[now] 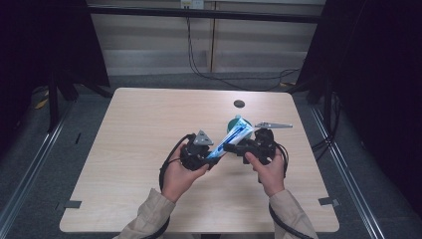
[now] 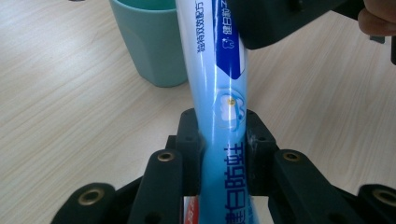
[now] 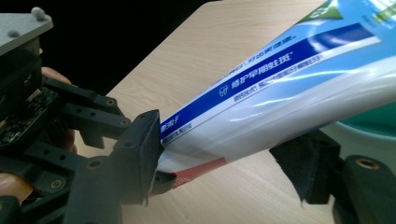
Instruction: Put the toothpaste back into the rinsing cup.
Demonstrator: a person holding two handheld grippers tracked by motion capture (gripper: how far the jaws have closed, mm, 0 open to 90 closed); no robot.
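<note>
A blue and white toothpaste tube (image 1: 235, 136) hangs slanted over the table, its cap end up by a teal cup (image 1: 232, 122). My left gripper (image 1: 215, 155) is shut on the tube's tail; in the left gripper view both pads (image 2: 189, 140) press the tube (image 2: 219, 84), and the cup (image 2: 154, 42) stands just behind. My right gripper (image 1: 232, 146) reaches in from the right and straddles the tube higher up. In the right gripper view its left pad (image 3: 144, 144) and right pad (image 3: 306, 156) both touch the tube (image 3: 280, 79), whose red crimped end pokes out below.
The wooden table (image 1: 144, 124) has a small dark round disc (image 1: 239, 103) near its far edge. A person's hands and beige sleeves come in from the bottom. Black frames and cables stand beyond the table's sides.
</note>
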